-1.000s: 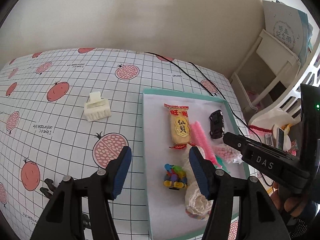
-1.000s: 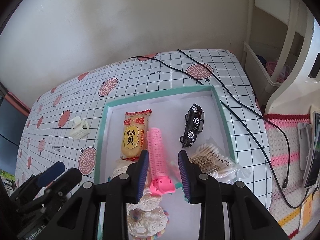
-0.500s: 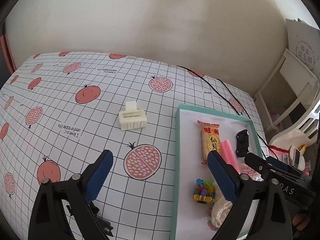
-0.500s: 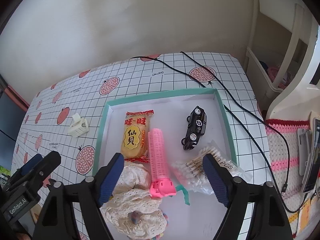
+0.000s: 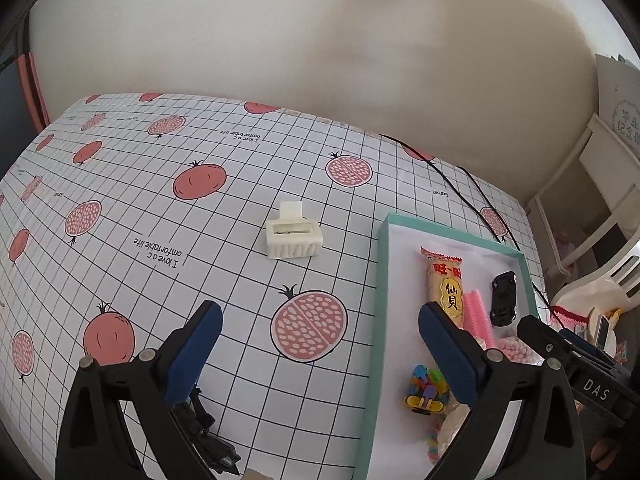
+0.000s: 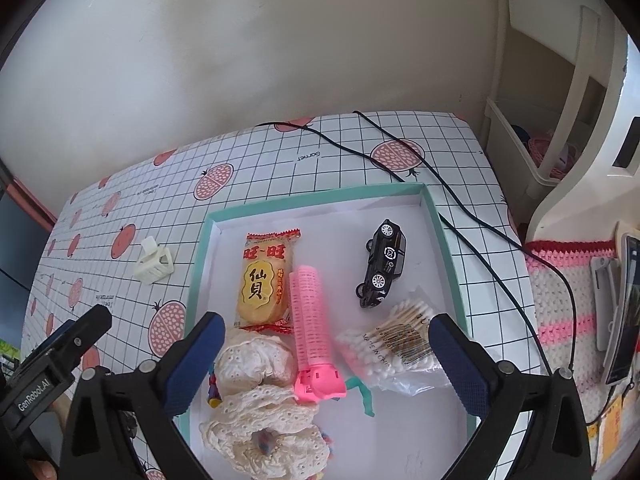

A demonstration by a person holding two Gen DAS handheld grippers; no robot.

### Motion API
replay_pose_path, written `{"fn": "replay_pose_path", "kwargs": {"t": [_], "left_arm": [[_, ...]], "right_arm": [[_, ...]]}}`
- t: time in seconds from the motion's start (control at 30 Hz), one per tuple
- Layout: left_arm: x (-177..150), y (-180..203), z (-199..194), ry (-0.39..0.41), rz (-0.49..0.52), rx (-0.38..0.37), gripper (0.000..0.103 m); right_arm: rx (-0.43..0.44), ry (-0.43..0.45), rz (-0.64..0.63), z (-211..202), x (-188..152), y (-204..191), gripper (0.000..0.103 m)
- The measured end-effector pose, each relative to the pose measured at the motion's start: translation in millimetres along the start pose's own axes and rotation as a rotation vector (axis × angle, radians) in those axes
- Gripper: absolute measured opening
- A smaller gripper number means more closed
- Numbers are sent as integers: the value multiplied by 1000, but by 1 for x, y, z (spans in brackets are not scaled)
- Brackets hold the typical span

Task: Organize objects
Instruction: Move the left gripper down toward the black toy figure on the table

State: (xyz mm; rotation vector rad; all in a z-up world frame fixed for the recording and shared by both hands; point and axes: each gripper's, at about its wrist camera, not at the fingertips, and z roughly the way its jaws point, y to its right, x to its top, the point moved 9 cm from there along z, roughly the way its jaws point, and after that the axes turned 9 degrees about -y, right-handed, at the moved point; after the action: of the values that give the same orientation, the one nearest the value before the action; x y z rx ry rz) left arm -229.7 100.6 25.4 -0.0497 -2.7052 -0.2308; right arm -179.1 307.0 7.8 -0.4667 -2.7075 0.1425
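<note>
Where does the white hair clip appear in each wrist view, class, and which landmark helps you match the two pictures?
Left wrist: white hair clip near centre, on the tablecloth.
Right wrist: hair clip at left.
Shared landmark: the teal tray, right of the clip in both.

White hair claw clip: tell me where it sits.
The white hair claw clip lies alone on the pomegranate-print tablecloth, outside the teal tray, off its left edge in both views.
</note>
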Motion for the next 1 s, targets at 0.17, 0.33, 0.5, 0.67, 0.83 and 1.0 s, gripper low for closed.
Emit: {"fn": "replay_pose_path", "kwargs": {"t": [0.17,0.33,0.5,0.67,0.83,1.0], "left_arm": [[1,0,0,1,-3,-6,99],[1,0,-1,5,1,-7,99],[0,-6,-1,-13,-13,4,99],[-1,-27,-5,-19,-43,21,99],[-1,-58,-10,-29,-73,45,99],[-6,-93,-12,-57,-127,65,99]], "right_arm": [[-4,-1,0,1,0,-1,103],[-5,3,-1,0,0,-1,103],[-14,-3,-20,-3,0,-9,103],[-8,5,-41,-13,3,-30,103],[37,-17,-50,-11,1,-63,103],[54,-34,-85,-6,-2,-96,103]]}}
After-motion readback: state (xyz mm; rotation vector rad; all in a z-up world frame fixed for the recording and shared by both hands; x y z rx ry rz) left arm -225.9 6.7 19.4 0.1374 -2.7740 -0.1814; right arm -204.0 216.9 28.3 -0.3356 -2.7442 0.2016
